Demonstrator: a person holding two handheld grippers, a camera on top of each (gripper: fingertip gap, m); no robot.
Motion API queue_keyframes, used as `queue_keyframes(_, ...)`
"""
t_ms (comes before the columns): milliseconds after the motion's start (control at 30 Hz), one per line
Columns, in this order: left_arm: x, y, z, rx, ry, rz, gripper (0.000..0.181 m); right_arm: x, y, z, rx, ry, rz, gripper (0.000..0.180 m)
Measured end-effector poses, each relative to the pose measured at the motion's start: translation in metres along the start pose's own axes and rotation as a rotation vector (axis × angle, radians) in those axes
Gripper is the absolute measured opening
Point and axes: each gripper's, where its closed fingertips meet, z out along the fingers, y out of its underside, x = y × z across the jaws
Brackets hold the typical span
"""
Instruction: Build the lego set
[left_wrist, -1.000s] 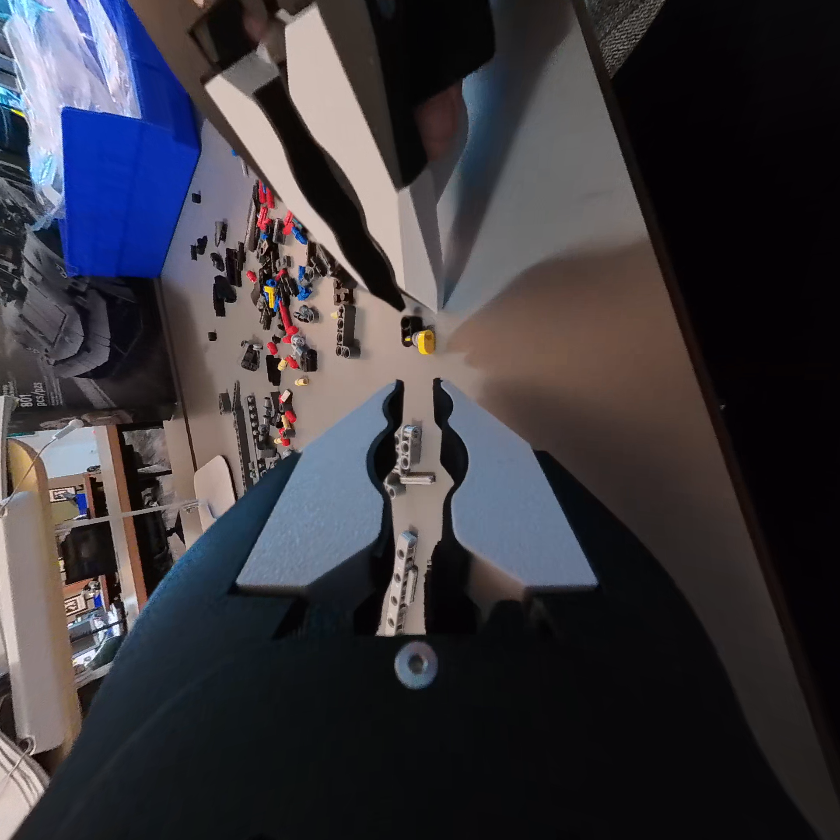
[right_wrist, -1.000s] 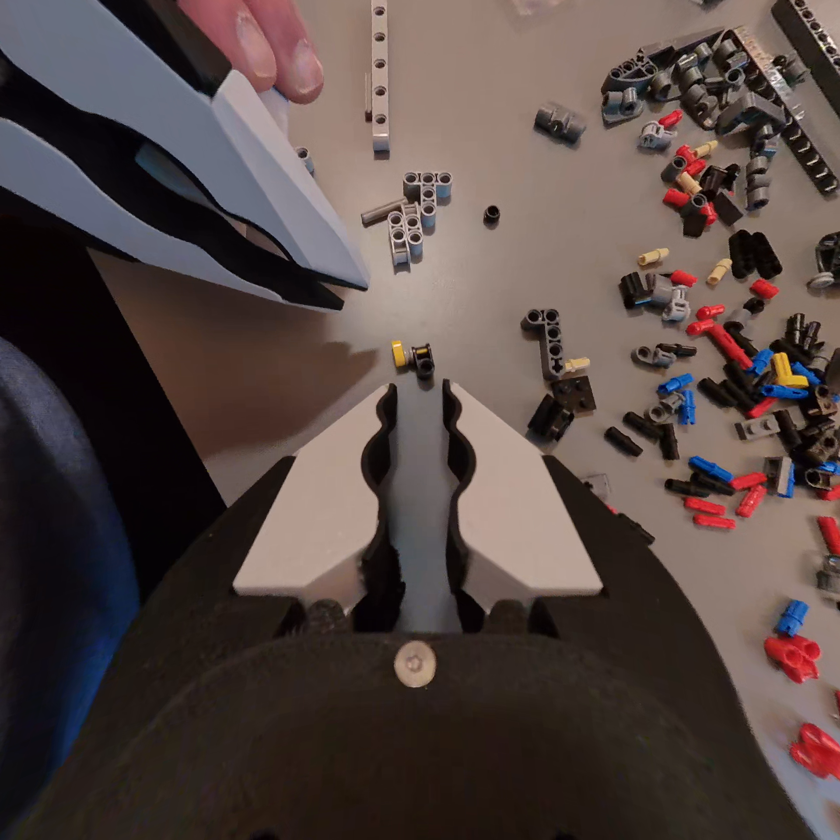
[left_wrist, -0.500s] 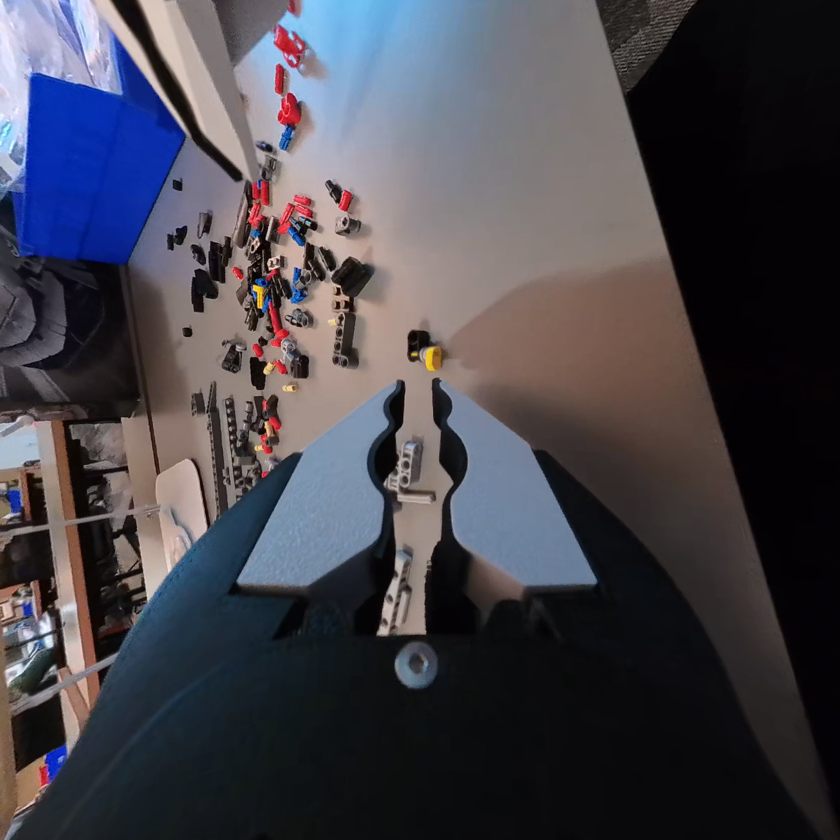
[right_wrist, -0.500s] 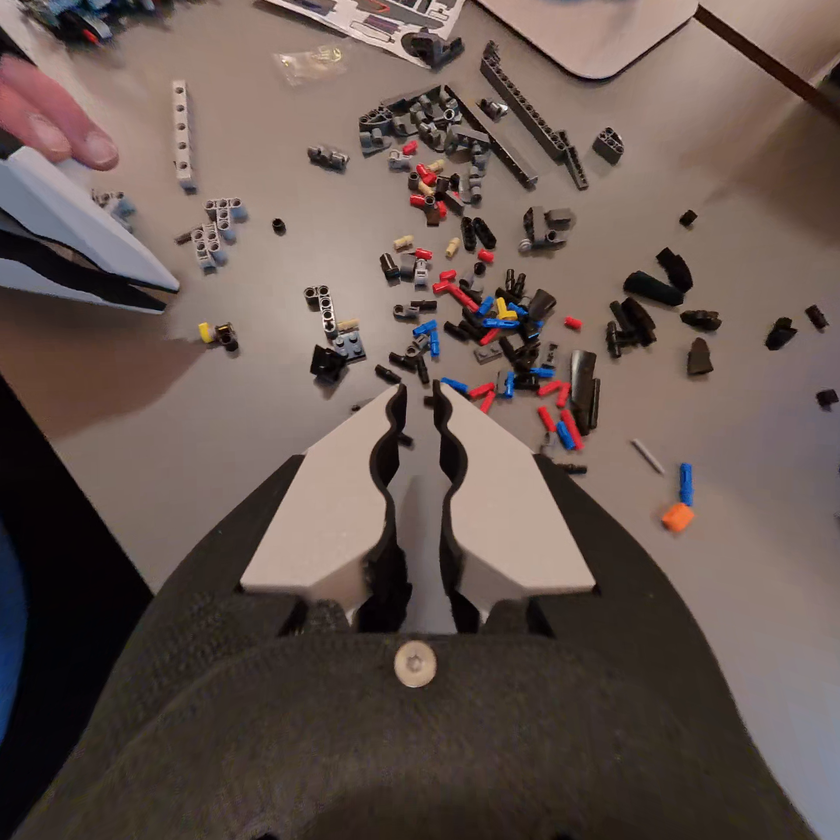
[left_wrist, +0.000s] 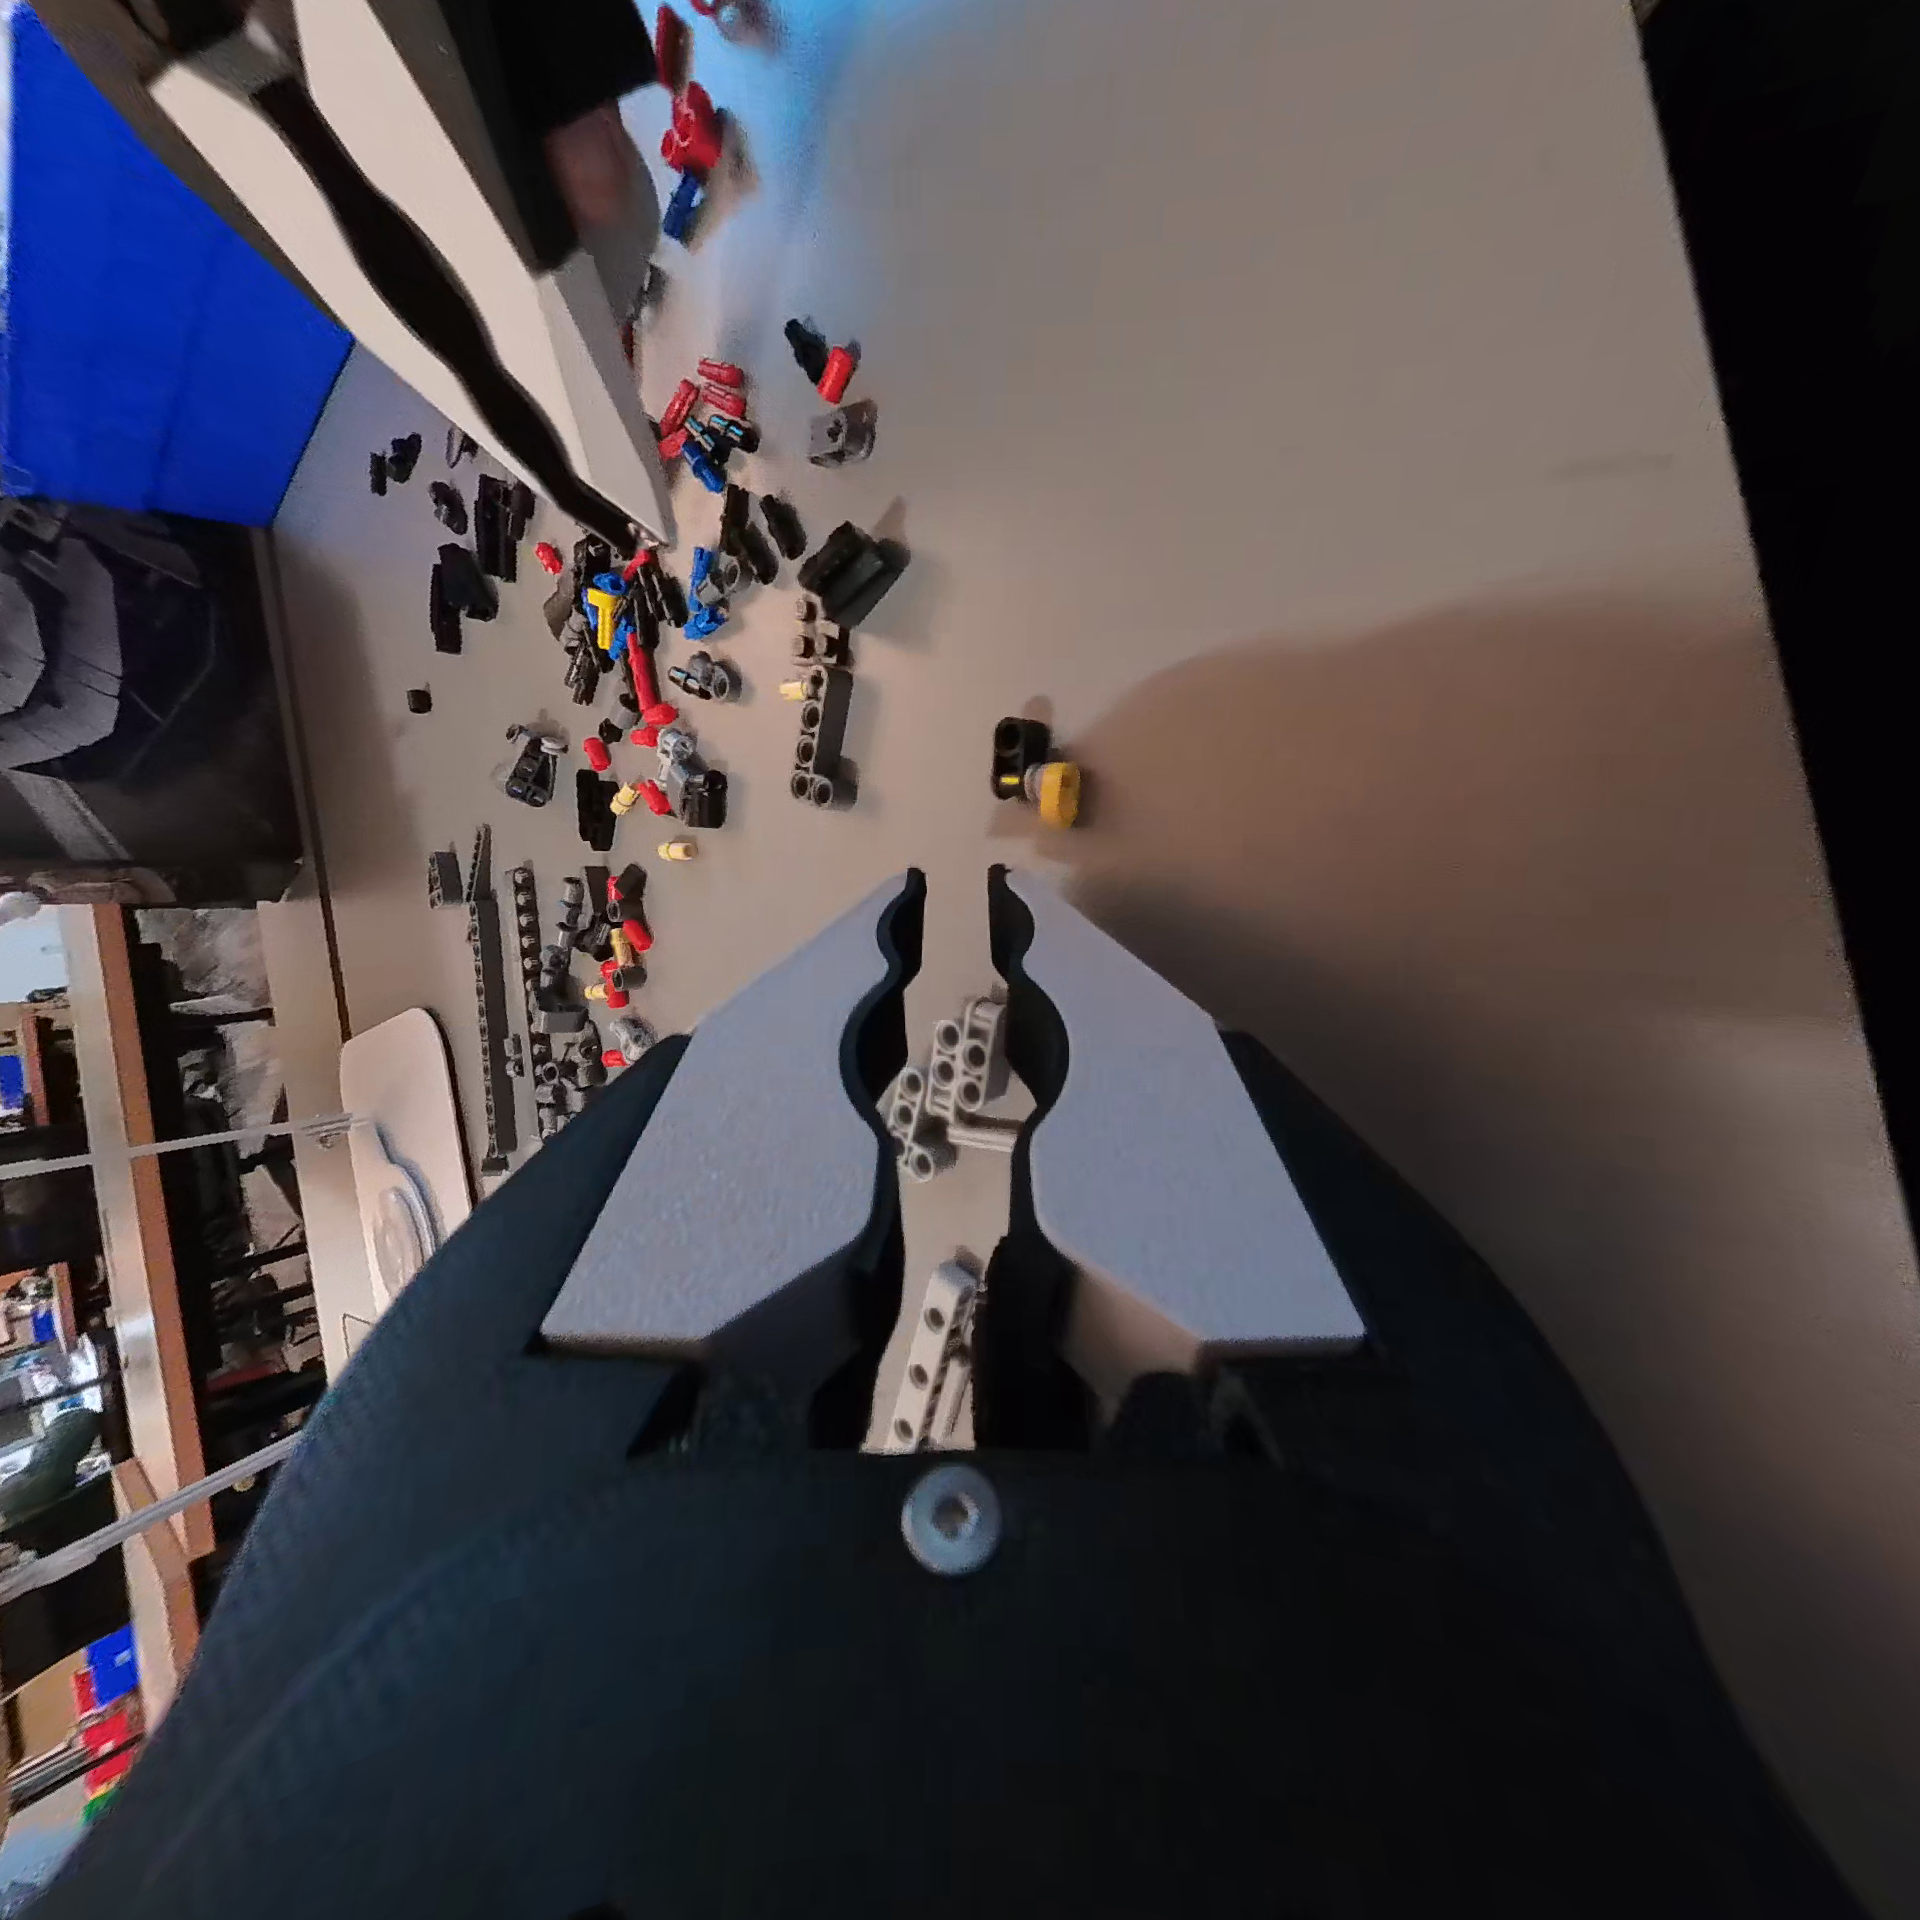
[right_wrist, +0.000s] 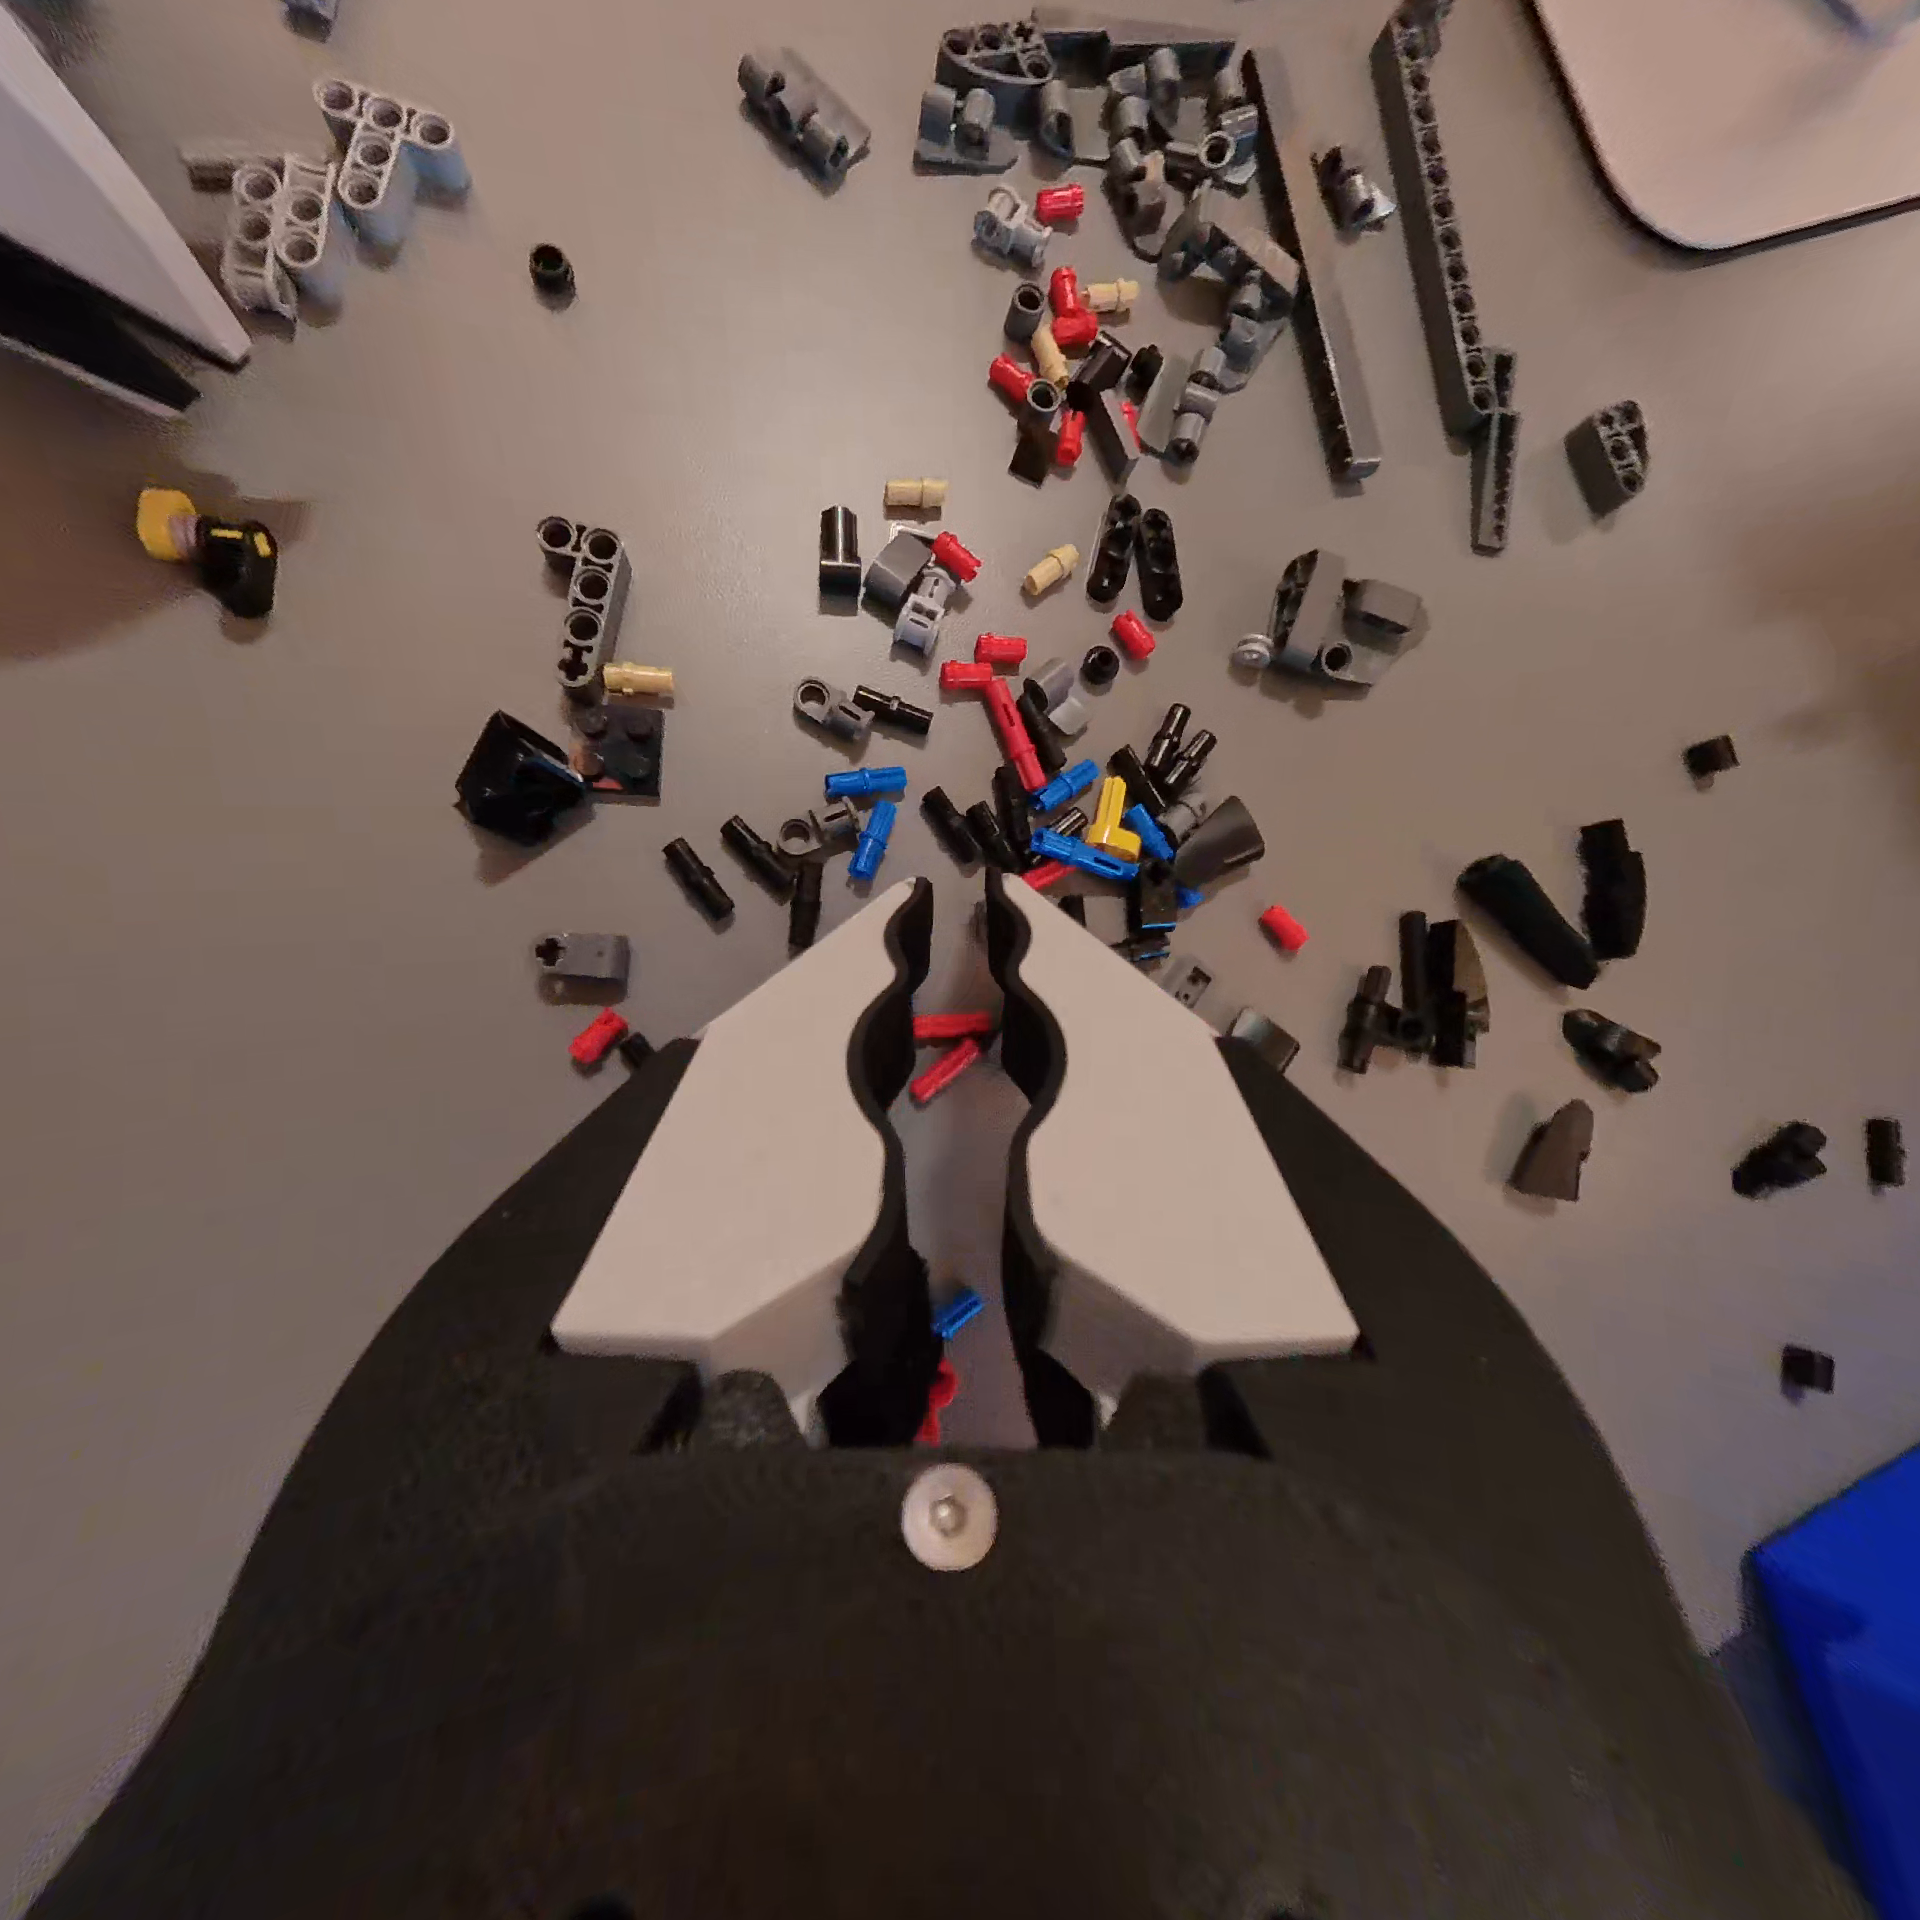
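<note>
Build barely begun: loose parts (right_wrist: 1049, 790) strewn on bench (right_wrist: 312, 1143); left gripper (left_wrist: 951, 883) & right gripper (right_wrist: 956, 894) fingers slightly parted, grasping nothing.

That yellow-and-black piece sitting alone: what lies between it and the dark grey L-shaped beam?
Nothing: in the right wrist view, bare table separates the yellow-and-black piece from the L-shaped beam.

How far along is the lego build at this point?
Early. Done: only a small yellow-and-black sub-assembly and joined light grey beams look connected. In hand: nothing; the right gripper hovers open and empty over the loose pin pile, the left gripper open above the table. Left: nearly everything, including the long dark beams.
</note>
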Motion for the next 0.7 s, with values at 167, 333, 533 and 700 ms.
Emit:
queue_keyframes(167, -0.003, 0.002, -0.001, -0.001, -0.001, -0.012, 0.010, 0.000, -0.003, 0.009, 0.028, -0.072, -0.004, 0.009)
queue_keyframes(333, -0.003, 0.004, 0.000, -0.005, 0.004, -0.018, 0.010, -0.004, -0.006, 0.012, 0.046, -0.140, -0.035, 0.008)
queue_keyframes(533, -0.011, 0.006, -0.001, 0.000, -0.014, -0.034, 0.009, -0.006, -0.007, 0.012, 0.053, -0.174, -0.006, 0.000)
queue_keyframes(700, -0.049, -0.007, -0.012, 0.084, -0.170, -0.061, 0.012, -0.024, -0.037, -0.012, 0.182, -0.270, 0.101, 0.000)
